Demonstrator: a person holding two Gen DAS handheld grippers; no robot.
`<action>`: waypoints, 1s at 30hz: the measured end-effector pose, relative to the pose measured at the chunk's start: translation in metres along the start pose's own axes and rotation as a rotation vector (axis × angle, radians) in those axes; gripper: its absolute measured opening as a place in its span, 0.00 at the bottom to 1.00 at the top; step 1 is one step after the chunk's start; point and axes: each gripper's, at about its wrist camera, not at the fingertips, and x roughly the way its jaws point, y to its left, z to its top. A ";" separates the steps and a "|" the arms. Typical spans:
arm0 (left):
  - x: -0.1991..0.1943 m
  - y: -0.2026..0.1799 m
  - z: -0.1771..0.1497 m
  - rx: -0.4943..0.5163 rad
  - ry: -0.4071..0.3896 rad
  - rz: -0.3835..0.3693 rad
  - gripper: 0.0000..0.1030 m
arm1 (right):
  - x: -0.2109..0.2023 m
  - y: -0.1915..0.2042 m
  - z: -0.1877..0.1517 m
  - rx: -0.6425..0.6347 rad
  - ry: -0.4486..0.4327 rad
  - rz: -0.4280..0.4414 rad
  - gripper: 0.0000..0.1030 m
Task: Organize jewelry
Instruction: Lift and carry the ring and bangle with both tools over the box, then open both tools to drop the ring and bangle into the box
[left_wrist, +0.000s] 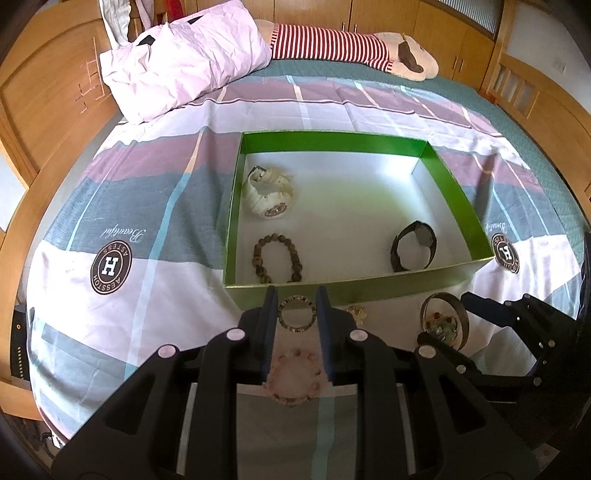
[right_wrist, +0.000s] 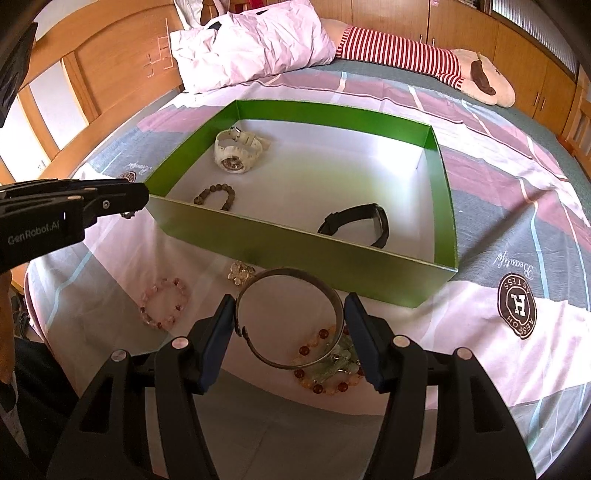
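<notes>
Bright, even daylight; glare on the box floor; strong fisheye curvature and dark corners; near gripper bodies soft.

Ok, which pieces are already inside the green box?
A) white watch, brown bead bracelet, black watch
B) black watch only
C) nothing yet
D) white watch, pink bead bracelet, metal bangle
A: the white watch, brown bead bracelet and black watch lie on the floor of the green box, while the pink bracelet and metal bangle are outside it, on the bedspread.
</notes>
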 end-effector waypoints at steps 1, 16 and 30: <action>-0.001 0.000 0.001 -0.002 -0.005 -0.002 0.20 | -0.002 -0.001 0.001 0.005 -0.006 0.003 0.59; -0.014 0.026 0.038 -0.085 -0.091 -0.091 0.20 | -0.044 -0.039 0.041 0.180 -0.193 0.015 0.59; 0.065 0.015 0.049 -0.154 0.093 -0.194 0.21 | 0.032 -0.062 0.057 0.253 -0.044 -0.027 0.59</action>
